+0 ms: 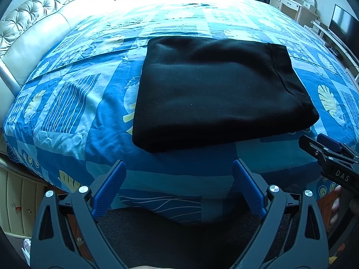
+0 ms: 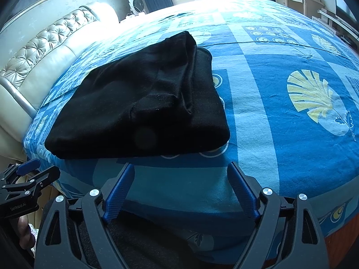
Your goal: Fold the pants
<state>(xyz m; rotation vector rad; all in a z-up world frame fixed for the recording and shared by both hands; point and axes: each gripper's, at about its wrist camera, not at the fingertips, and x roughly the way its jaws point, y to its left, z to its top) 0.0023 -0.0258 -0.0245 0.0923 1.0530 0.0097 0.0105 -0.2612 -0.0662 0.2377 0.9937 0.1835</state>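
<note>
Pants, a black fleece bundle folded on the blue patterned bedspread, lie ahead of both grippers (long axis crosswise); left gripper and right gripper gape empty, about equally near.

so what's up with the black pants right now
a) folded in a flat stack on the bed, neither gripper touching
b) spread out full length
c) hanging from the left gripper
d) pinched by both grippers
a: the black pants lie folded on the bedspread, with the left gripper and right gripper both open and short of them.

Blue patterned bedspread, tufted headboard
</note>
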